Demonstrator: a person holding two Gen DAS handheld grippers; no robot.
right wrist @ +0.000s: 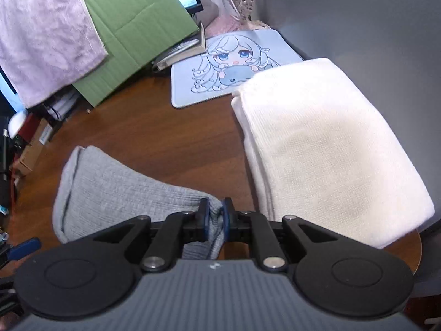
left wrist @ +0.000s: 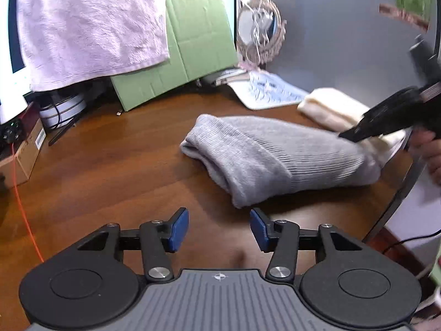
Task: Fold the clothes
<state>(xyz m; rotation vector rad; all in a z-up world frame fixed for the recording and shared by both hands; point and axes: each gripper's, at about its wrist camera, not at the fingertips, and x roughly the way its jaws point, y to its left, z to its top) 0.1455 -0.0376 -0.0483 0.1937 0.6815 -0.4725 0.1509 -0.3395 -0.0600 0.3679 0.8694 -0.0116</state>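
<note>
Item: grey knit garment (left wrist: 264,157), folded on tabletop (left wrist: 124,151). Our right gripper (right wrist: 214,219) jaws pinch its corner; left gripper (left wrist: 219,230) jaws gape empty. Risk: dragging undoes fold.

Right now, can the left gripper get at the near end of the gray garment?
Probably yes. The left gripper has its jaws open and empty, and only bare table lies between it and the gray garment.

A grey ribbed knit garment (left wrist: 264,154) lies centre frame on the reddish-brown wooden table (left wrist: 132,165). A cream folded cloth (right wrist: 325,149) fills the right, a pale blue cartoon-print mouse mat (right wrist: 220,69) and green cardboard (right wrist: 132,27) above.
</note>
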